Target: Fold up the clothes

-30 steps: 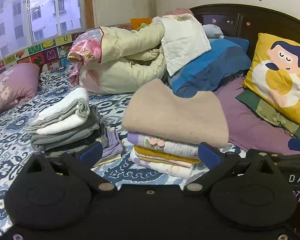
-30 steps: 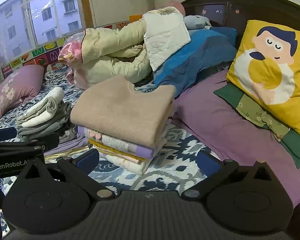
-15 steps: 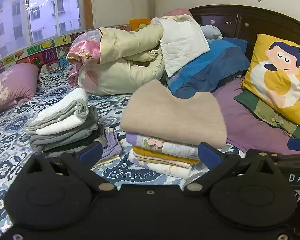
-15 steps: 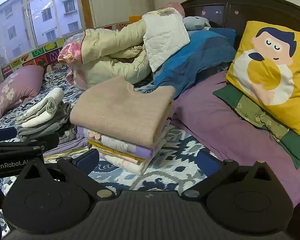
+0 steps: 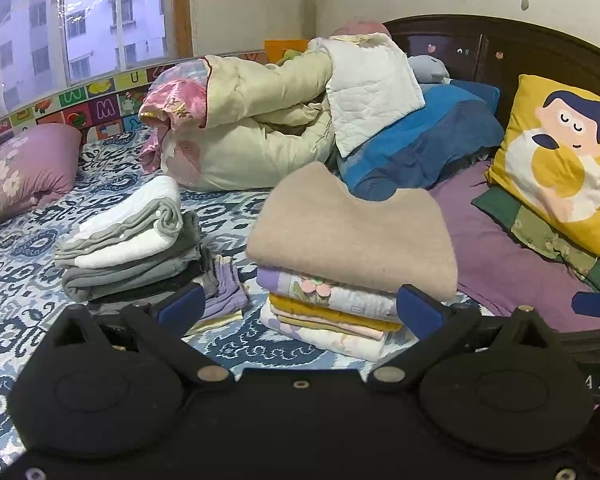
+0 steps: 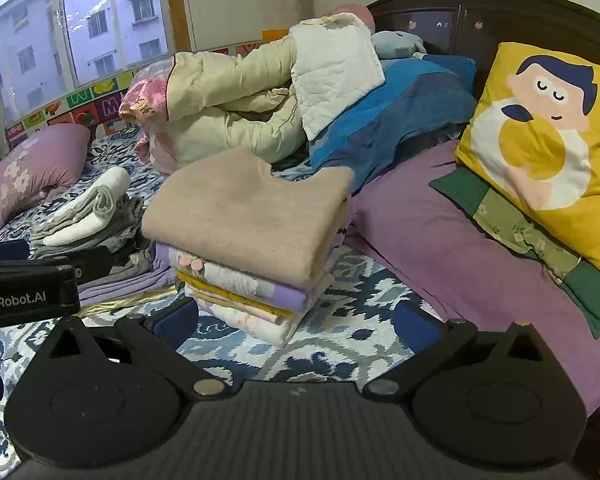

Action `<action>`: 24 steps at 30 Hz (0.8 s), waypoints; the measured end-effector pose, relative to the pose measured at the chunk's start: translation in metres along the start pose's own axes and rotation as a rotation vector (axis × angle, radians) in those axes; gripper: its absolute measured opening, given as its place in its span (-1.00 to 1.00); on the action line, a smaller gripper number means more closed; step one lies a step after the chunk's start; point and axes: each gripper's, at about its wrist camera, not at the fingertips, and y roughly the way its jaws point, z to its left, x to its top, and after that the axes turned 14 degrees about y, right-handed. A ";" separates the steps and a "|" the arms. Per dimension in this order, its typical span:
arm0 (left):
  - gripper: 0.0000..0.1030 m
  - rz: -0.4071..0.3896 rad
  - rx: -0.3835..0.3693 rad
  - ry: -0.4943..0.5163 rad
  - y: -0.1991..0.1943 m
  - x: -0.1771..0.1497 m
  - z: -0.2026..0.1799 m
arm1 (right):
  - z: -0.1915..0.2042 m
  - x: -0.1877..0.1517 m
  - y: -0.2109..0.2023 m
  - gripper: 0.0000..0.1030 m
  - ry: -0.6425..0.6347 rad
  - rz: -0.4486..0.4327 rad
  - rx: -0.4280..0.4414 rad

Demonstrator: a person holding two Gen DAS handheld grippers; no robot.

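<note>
Two folded clothes stacks [image 5: 352, 260] [image 5: 128, 248] on patterned bedspread [image 5: 20, 280].

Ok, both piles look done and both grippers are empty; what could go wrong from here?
The beige sweater overhangs the narrower folded pieces under it, so a nudge from the open left gripper or right gripper might tip that stack. The grey-and-white pile is rolled and slopes, so it may slump onto the lilac garment beside it.

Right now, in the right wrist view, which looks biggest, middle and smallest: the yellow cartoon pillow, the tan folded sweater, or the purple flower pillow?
1. Tan folded sweater and yellow cartoon pillow: alike, and both near the camera, so unsure.
2. Purple flower pillow: smallest, though farther away.
</note>
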 end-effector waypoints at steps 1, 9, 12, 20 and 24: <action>0.99 0.000 -0.001 -0.001 0.001 0.000 0.000 | 0.000 0.000 0.000 0.99 -0.001 0.000 0.000; 0.99 0.004 -0.005 -0.005 0.006 -0.002 0.000 | 0.001 -0.002 0.003 0.99 -0.004 0.001 0.000; 0.99 0.004 -0.010 -0.005 0.007 -0.002 -0.002 | 0.000 -0.003 0.005 0.99 -0.007 0.003 0.001; 0.99 0.009 -0.014 -0.001 0.012 -0.001 -0.003 | -0.002 -0.003 0.009 0.99 -0.002 0.008 0.000; 0.99 0.011 -0.016 -0.009 0.019 -0.001 0.001 | -0.007 -0.002 0.015 0.99 0.013 0.006 0.020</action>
